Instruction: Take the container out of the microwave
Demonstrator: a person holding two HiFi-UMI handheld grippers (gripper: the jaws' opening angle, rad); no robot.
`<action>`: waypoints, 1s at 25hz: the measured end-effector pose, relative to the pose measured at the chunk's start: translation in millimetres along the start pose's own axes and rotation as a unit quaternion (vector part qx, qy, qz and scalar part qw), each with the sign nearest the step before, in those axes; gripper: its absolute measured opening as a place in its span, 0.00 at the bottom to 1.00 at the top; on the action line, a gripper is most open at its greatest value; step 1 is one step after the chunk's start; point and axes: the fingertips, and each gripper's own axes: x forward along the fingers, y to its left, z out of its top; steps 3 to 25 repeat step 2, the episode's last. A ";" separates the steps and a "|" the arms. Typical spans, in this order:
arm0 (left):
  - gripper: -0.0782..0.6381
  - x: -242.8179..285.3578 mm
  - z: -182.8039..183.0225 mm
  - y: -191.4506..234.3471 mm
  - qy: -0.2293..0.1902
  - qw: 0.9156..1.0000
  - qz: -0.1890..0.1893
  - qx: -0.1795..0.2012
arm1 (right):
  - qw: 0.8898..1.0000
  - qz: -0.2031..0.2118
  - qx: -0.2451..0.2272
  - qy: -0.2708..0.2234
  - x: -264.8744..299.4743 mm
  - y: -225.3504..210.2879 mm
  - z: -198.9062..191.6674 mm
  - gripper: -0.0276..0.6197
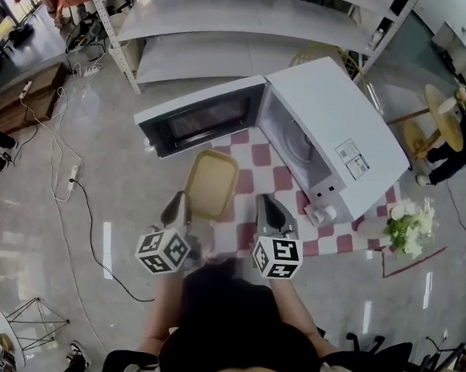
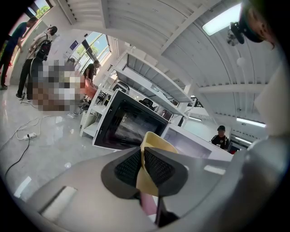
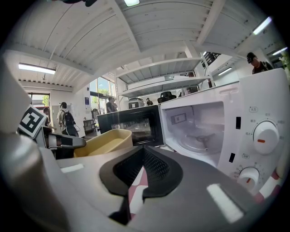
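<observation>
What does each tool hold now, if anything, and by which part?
The left tool pinches the yellow container by the rim on its near left side. The right tool is shut and holds nothing.

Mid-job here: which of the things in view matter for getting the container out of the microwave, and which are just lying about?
Belongs to the job:
container, its rim clamped in the left tongs
microwave, with its door open
right tongs, shut and empty

Just lying about:
checkered cloth under the microwave
flowers
shelving behind
</observation>
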 end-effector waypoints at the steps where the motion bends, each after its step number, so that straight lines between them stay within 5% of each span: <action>1: 0.15 0.3 -0.2 0.3 0.000 1.000 0.000 0.000 | 1.000 0.001 0.000 0.001 0.2 0.5 -0.4 0.04; 25: 0.15 0.7 -0.5 0.7 0.001 1.000 0.000 0.000 | 1.000 0.001 0.000 0.001 0.3 1.0 -0.9 0.04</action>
